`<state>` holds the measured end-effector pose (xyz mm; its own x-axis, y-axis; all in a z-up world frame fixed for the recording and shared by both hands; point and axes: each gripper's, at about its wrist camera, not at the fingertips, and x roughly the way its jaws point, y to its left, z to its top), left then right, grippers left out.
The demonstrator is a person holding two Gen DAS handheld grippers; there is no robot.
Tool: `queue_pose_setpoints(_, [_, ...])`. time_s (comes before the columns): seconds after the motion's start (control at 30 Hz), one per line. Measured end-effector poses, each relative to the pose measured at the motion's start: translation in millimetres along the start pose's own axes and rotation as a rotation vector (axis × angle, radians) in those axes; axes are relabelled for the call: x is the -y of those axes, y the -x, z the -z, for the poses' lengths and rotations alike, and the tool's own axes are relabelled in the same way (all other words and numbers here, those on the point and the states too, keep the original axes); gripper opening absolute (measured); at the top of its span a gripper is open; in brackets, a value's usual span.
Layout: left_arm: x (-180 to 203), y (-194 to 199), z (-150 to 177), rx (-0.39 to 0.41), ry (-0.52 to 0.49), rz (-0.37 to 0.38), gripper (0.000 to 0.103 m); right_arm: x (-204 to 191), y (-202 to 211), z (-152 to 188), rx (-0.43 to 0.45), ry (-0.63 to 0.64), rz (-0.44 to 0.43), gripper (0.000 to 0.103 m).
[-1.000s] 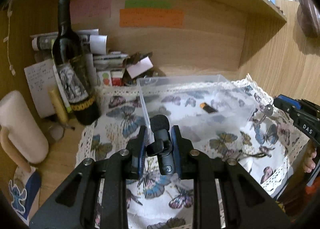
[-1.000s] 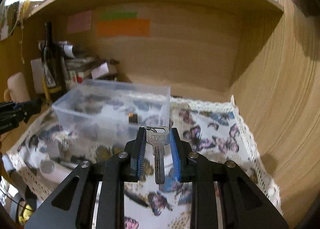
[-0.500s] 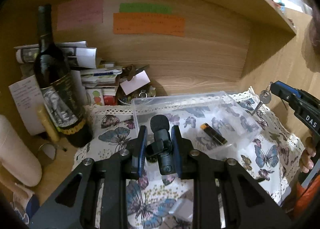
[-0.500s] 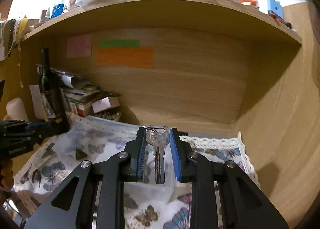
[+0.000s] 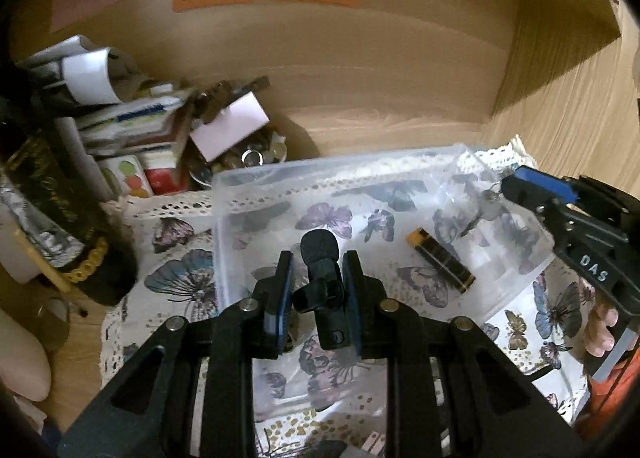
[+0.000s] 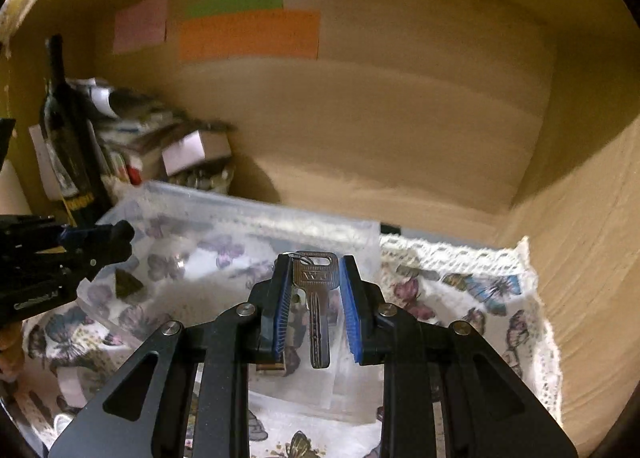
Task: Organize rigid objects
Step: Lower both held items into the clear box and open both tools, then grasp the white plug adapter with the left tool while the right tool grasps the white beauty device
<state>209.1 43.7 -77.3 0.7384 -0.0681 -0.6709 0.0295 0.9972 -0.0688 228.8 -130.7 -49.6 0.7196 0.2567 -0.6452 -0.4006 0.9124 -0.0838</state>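
A small black clip-on microphone (image 5: 326, 290) with a foam head is pinched between the pads of the left gripper (image 5: 318, 298), held upright above the near part of the clear plastic bin (image 5: 224, 198), while a silver key (image 6: 316, 298) is clamped by its flat head in the right gripper (image 6: 314, 306), blade hanging down over the bin's right side. Both items are judged light and stiff; the key is smooth metal and likely to swivel or slip if gripped on the blade, so the broad head is the better hold, and the microphone is best taken by its hard body, not the soft foam tip or its clip. A battery (image 5: 440, 266) is seen lying on the bin floor. The bin's transparent walls are hard to separate from the butterfly cloth (image 5: 176, 282) beneath, so its rim height is uncertain. A thin ring at the key's head is partly hidden, and whether a second key hangs behind cannot be told. The clutter by the bottle (image 6: 68, 146) is blurred.
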Motion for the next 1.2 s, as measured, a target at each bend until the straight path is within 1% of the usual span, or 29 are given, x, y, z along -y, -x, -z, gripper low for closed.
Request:
queue_pose_setpoints(0.23, [5.6,-15.5,2.1,-0.033,-0.026,-0.002,0.024,-5.6,-24.8,7.6,-0.077,0.015,-0.012,0.022])
queue_pose_setpoints(0.37, [5.4,-19.4,2.6,-0.042,-0.025,-0.018,0.024,-7.2,-28.8,8.7,-0.107,0.020,-0.022,0.022])
queue_pose_setpoints(0.47, [5.2,-18.0,2.1,-0.053,-0.021,-0.005,0.024,-7.4,-27.4,9.0,-0.116,0.021,-0.029,0.022])
queue_pose_setpoints(0.5, [5.1,-16.2,2.0,-0.053,-0.016,0.001,0.026,-7.2,-26.0,8.5,-0.116,0.020,-0.033,0.022])
queue_pose_setpoints(0.57, [4.7,-11.4,2.1,-0.047,-0.010,0.003,0.030,-6.7,-21.9,6.9,-0.112,0.013,-0.037,0.028])
queue_pose_setpoints(0.63, [3.6,-2.4,2.6,-0.031,-0.005,0.003,0.035,-5.9,-14.8,5.5,-0.098,0.007,-0.035,0.041])
queue_pose_setpoints(0.7, [3.4,10.9,3.2,-0.006,-0.006,0.003,0.038,-5.2,-2.8,3.6,-0.075,0.003,-0.030,0.046])
queue_pose_setpoints(0.77, [4.1,21.9,4.0,0.019,-0.009,-0.003,0.046,-5.5,8.7,1.2,-0.056,0.001,-0.031,0.051])
queue_pose_setpoints(0.83, [5.4,38.1,6.6,0.057,-0.017,-0.015,0.061,-6.1,21.0,0.2,-0.027,-0.004,-0.028,0.065])
queue_pose_setpoints(0.87, [6.3,43.1,7.8,0.069,-0.020,-0.021,0.064,-6.7,27.0,0.1,-0.013,-0.004,-0.025,0.068])
queue_pose_setpoints(0.93, [7.9,56.5,14.3,0.094,-0.029,-0.040,0.076,-8.7,42.7,1.8,0.020,-0.001,-0.022,0.075])
queue_pose_setpoints(1.0, [8.6,64.3,22.3,0.101,-0.035,-0.053,0.084,-11.1,53.5,4.4,0.037,0.003,-0.024,0.076])
queue_pose_setpoints(1.07, [9.4,67.8,30.6,0.096,-0.040,-0.058,0.085,-14.0,62.0,9.0,0.058,0.014,-0.029,0.080])
queue_pose_setpoints(1.13, [10.1,68.6,43.7,0.073,-0.054,-0.059,0.085,-15.4,68.8,15.2,0.064,0.017,-0.026,0.083])
queue_pose_setpoints(1.2, [9.2,68.4,55.0,0.051,-0.061,-0.057,0.085,-16.4,72.9,22.2,0.061,0.018,-0.019,0.083])
